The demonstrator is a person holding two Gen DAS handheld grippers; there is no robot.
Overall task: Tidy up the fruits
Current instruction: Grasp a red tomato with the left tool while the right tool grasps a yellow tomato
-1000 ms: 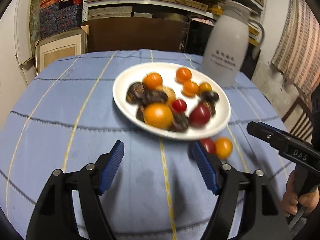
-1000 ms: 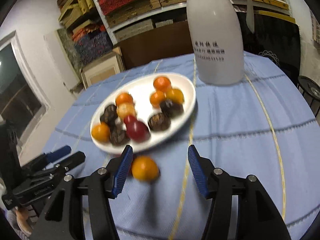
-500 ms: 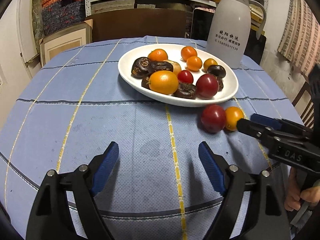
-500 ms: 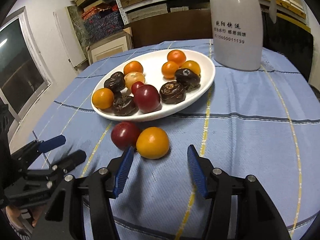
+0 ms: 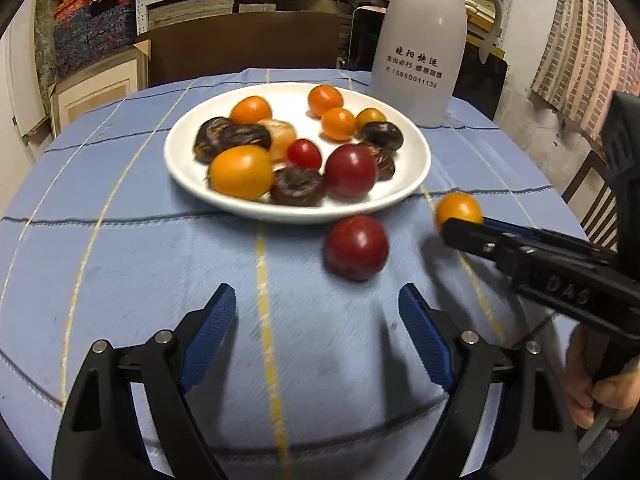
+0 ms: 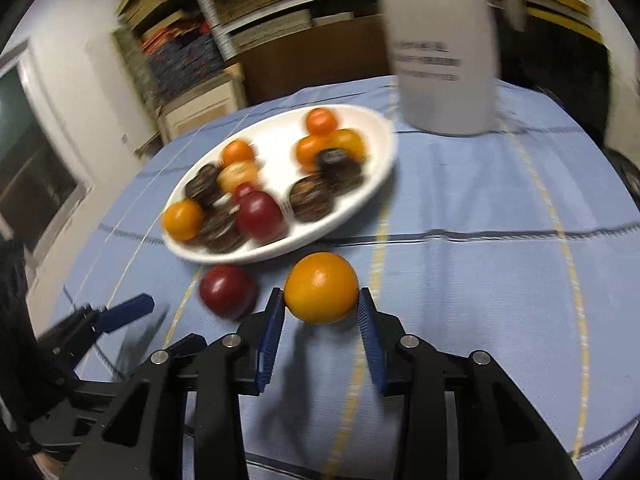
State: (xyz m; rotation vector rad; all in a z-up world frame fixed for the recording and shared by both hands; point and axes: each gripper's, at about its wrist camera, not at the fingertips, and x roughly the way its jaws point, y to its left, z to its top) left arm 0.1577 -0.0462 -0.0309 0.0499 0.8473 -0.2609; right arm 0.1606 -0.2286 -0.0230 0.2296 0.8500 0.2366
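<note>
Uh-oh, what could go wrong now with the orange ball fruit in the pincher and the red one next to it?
1. The right gripper has just been closing on the orange fruit, held only by its fingertips; being round, it might pop out and roll across the tablecloth.
2. The red fruit lies loose close by, so a nudge could send it rolling.
3. The left gripper is open near that red fruit; the two grippers might bump.

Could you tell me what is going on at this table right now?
A person holding a gripper in each hand is sorting fruit. The right gripper has just closed on an orange fruit lying on the blue cloth beside the white plate. The left gripper has been opening and is empty; a red fruit lies on the cloth ahead of it. The plate already holds orange, red and dark fruits. A white jug stands behind it.
</note>
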